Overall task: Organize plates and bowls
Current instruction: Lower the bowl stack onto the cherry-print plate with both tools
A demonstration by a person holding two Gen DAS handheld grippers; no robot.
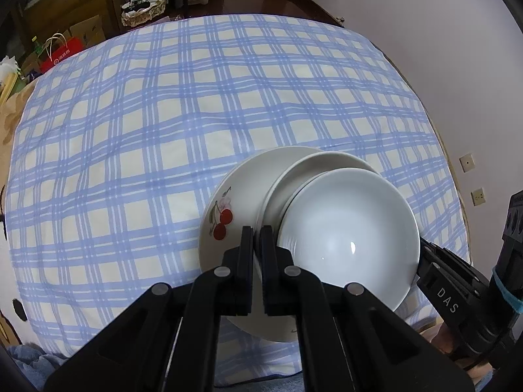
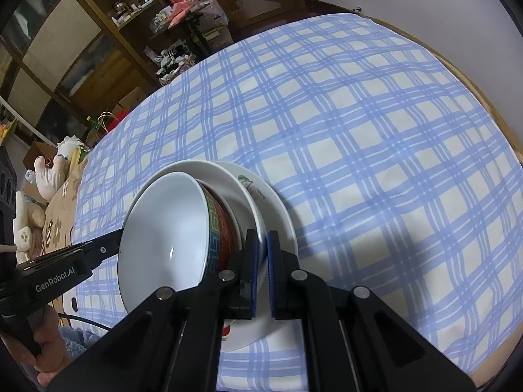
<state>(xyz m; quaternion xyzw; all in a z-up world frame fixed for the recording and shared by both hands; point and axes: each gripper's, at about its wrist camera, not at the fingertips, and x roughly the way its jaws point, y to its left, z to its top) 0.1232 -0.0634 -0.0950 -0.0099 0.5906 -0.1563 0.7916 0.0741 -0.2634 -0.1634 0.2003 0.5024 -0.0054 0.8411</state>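
A stack of dishes is held between both grippers above the checked tablecloth. The bottom is a white plate with a cherry print (image 1: 225, 205), also in the right wrist view (image 2: 278, 215). On it sit a white shallow plate (image 1: 294, 176) and a bowl with a red patterned outside (image 2: 224, 228) and white inside (image 1: 353, 228). My left gripper (image 1: 257, 232) is shut on the stack's near rim. My right gripper (image 2: 262, 238) is shut on the opposite rim; it shows in the left wrist view (image 1: 438, 261).
The blue and cream checked cloth (image 1: 163, 114) covers the table. Wooden shelves and clutter (image 2: 124, 16) stand beyond the far edge. Soft toys (image 2: 52, 170) lie at the left. A white wall (image 1: 441, 49) is at the right.
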